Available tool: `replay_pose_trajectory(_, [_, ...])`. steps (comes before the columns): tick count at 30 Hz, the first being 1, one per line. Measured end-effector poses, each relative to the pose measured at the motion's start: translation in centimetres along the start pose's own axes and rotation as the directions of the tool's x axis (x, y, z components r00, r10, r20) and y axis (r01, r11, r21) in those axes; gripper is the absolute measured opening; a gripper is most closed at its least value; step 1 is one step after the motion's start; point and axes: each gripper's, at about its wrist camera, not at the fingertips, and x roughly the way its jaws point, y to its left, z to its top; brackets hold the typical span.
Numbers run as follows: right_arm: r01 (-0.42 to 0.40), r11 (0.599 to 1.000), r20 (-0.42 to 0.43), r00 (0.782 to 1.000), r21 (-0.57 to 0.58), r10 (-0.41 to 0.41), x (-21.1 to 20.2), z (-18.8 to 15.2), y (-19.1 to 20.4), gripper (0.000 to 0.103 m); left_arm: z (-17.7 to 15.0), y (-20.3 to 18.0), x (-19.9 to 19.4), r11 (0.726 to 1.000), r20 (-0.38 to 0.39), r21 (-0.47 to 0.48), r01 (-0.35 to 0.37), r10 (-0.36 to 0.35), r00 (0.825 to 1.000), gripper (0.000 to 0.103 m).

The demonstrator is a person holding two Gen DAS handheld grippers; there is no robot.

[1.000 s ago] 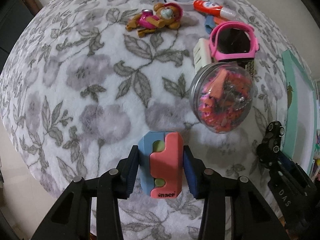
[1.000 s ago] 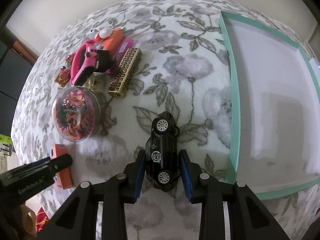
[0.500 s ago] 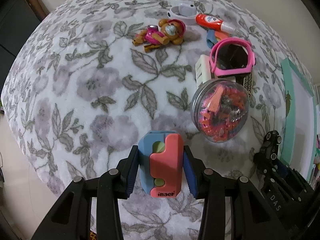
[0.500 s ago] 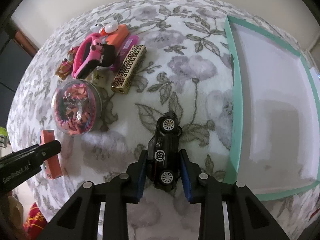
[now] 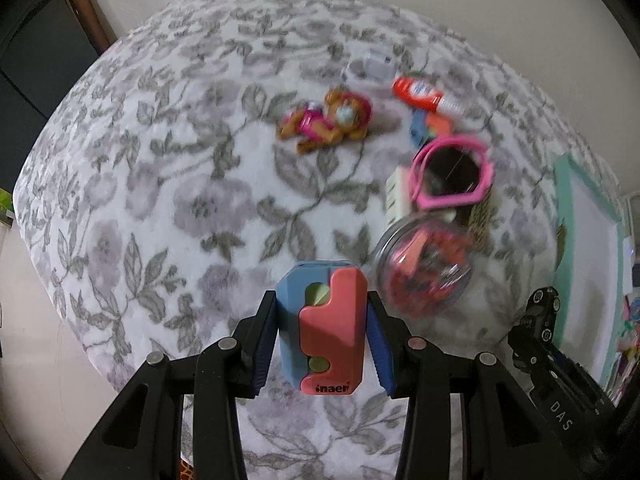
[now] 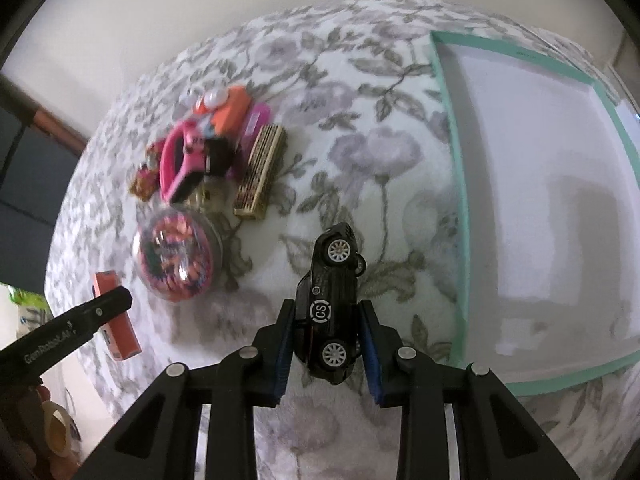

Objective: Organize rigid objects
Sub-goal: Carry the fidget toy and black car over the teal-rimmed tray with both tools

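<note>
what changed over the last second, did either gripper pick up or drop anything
Both grippers rose away from the floral cloth, so the table items look smaller. Nothing was let go: the left gripper stays shut on the blue and pink block, the right gripper on the black toy car. The toy pile and teal tray stayed put.

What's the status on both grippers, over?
Left gripper shut on blue-and-coral plastic block. Right gripper shut on black toy car. Green-rimmed white tray alongside, path open.
</note>
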Motion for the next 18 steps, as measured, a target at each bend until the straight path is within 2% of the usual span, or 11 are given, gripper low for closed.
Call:
replay_pose_trajectory(5, [-0.003, 0.999, 0.105, 0.995, 0.046, -0.002, -2.7, 1.9, -1.0, 0.032, 1.7, -2.3, -2.3, 0.999, 0.057, 0.042, 0.002, -0.005, 0.998, 0.044])
replay_pose_trajectory(11, [0.086, 0.994, 0.210, 0.973, 0.071, -0.099, -6.0, 3.1, -2.8, 0.032, 2.5, -7.1, -4.0, 0.991, 0.080, 0.132, 0.029, -0.039, 0.996, 0.044])
replay_pose_trajectory(14, [0.139, 0.986, 0.235, 0.959, 0.097, -0.159, -6.5, 3.8, -4.3, 0.032, 2.5, -10.1, -3.6, 0.983, 0.080, 0.174, 0.053, -0.068, 0.994, 0.044])
replay_pose_trajectory(18, [0.186, 0.970, 0.226, 0.949, 0.156, -0.219, -6.2, 4.5, -7.0, 0.032, 2.1, -13.9, -2.9, 0.971, 0.084, 0.227, 0.069, -0.090, 0.992, 0.044])
